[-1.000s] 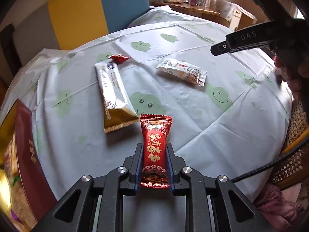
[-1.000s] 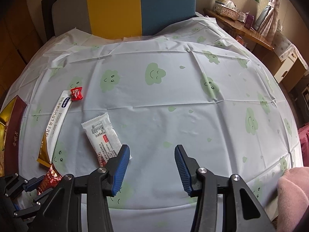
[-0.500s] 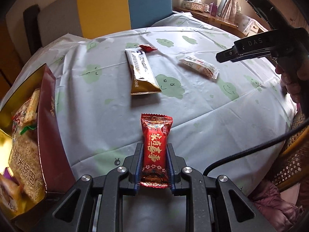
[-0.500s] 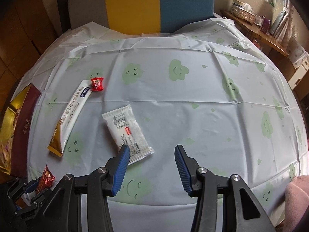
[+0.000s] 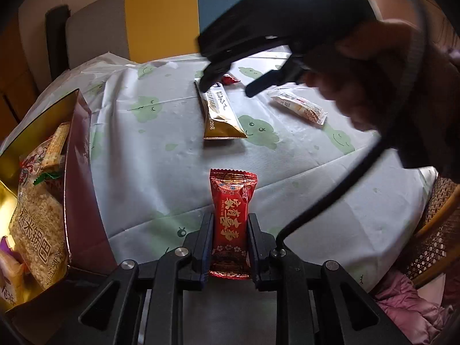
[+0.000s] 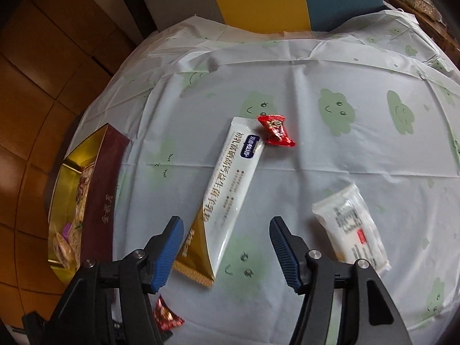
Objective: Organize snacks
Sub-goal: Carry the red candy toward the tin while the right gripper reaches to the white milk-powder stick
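Note:
My left gripper (image 5: 230,230) is shut on a red snack packet (image 5: 232,218) and holds it above the table's near edge, beside the open gold-and-maroon snack box (image 5: 77,178). My right gripper (image 6: 227,247) is open, hovering over the gold end of a long white-and-gold sachet (image 6: 227,189); it also shows in the left wrist view (image 5: 230,77). A small red candy (image 6: 274,130) lies at the sachet's far end. A white wrapped snack (image 6: 350,224) lies to the right. The sachet (image 5: 220,115), candy (image 5: 230,79) and white snack (image 5: 299,109) also show in the left wrist view.
The snack box (image 6: 83,195) sits at the table's left edge with several packets inside. The tablecloth (image 6: 316,158) is pale with green clouds. A yellow, blue and grey chair back (image 5: 161,17) stands behind. A wicker chair (image 5: 437,230) is at right.
My right gripper has swung left from the white snack to over the long sachet. My left gripper, still holding the red packet, has drawn back nearer the box.

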Demonstrator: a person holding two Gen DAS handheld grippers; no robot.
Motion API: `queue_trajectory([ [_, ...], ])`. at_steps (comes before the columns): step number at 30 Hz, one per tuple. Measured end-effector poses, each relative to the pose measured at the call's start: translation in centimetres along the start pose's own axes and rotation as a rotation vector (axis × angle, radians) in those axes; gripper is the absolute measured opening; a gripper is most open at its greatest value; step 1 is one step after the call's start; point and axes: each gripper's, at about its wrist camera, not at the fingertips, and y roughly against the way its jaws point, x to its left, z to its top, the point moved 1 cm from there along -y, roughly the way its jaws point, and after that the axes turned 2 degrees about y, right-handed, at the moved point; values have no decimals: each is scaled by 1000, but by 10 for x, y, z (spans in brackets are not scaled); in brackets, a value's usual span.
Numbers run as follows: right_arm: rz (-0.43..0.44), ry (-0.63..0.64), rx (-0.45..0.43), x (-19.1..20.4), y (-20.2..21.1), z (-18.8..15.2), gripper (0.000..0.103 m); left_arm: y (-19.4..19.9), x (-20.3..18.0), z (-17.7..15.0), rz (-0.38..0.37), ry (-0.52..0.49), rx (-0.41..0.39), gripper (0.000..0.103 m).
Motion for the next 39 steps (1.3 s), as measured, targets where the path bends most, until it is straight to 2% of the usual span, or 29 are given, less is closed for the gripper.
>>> queue_trajectory([
  [4,-72,31,25,17,-27,17,63,0,1,-1,-5,5,-8,22],
  [8,-128,104,47,26,-43,21,63,1,2,-3,-14,17,-11,22],
  [9,-133,134,46,29,-44,20,59,0,2,-3,-15,20,-12,22],
  [10,-142,160,49,30,-43,18,45,0,2,-3,-15,21,-12,22],
  [14,-108,259,81,31,-36,7,34,1,1,-4,-19,28,-11,22],
  [19,-85,419,148,23,-16,-24,33,-1,2,-3,-17,30,-9,22],
  [23,-79,468,222,6,-6,-54,34,-1,-2,-2,-10,29,-5,22],
  [28,-33,393,180,-16,3,-70,34,-3,-1,4,-2,34,15,22],
  [31,-65,447,163,-13,4,-79,35,-2,0,9,6,46,26,22],
  [35,-86,475,148,-7,4,-90,35,12,7,23,-9,99,-9,22],
  [39,-107,507,145,3,2,-95,35,28,10,35,3,103,-59,22],
])
